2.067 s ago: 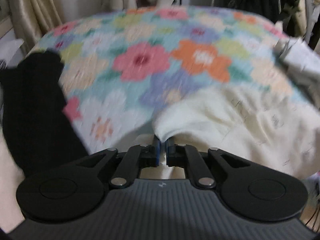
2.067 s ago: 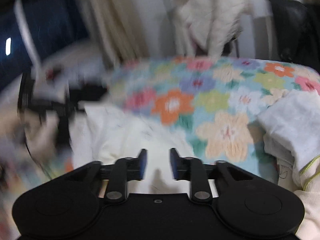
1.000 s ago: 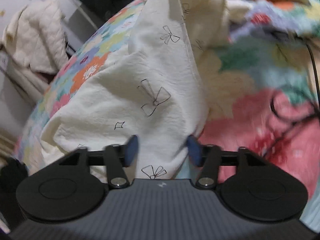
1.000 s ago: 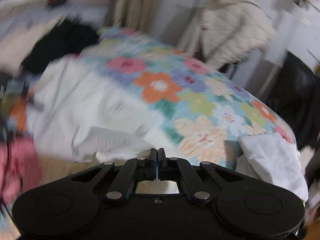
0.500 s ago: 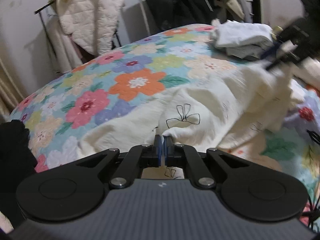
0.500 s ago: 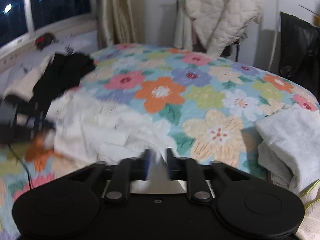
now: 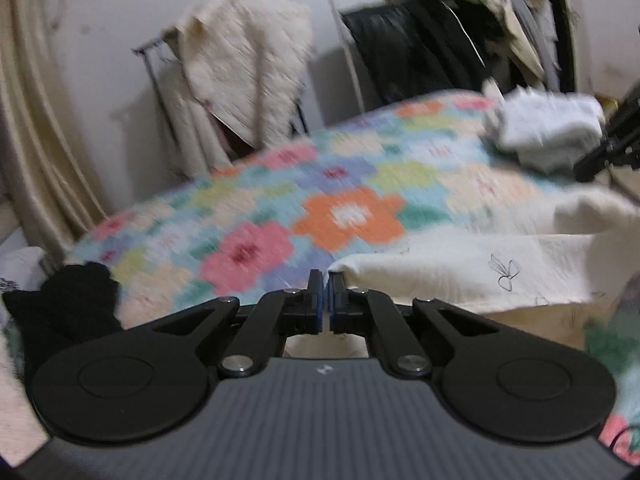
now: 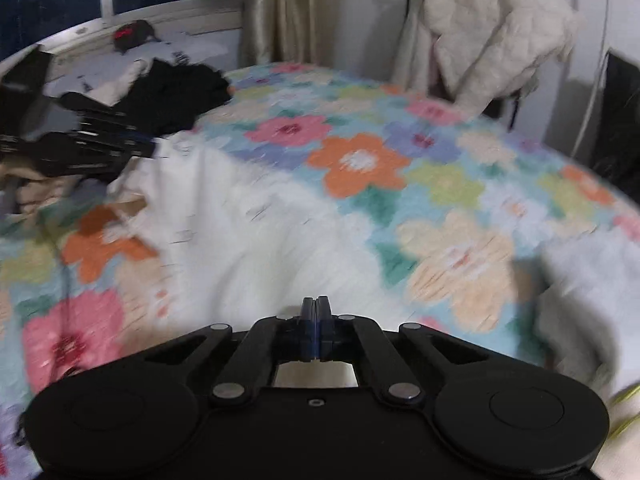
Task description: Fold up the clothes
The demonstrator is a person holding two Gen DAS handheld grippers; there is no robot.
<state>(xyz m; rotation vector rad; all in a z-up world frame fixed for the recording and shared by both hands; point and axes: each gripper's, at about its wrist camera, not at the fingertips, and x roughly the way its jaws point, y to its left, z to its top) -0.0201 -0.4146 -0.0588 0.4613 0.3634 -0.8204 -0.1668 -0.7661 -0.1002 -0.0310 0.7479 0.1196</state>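
Observation:
A cream garment with small bow prints (image 7: pixel 460 276) lies spread across the flowered quilt (image 7: pixel 348 216). My left gripper (image 7: pixel 325 294) is shut on its near left edge, which is lifted a little off the bed. In the right wrist view the same garment (image 8: pixel 260 240) runs from my right gripper (image 8: pixel 316 312) towards the left gripper (image 8: pixel 80 140) at the far left. The right jaws are shut, with cream cloth showing between and under them. The right gripper (image 7: pixel 612 148) also shows at the left view's right edge, the cloth rising towards it.
A folded pile of white clothes (image 8: pixel 592 280) sits on the quilt (image 8: pixel 360 160) to the right. Black clothes (image 8: pixel 172 92) lie at the bed's far left corner. A cream quilted jacket (image 7: pixel 248 64) hangs on a rack behind the bed, next to dark hanging clothes (image 7: pixel 420 52).
The left jaws went from open to shut on the garment's edge, and that hand rose and rolled level. The right jaws opened briefly, then shut again on the cloth.

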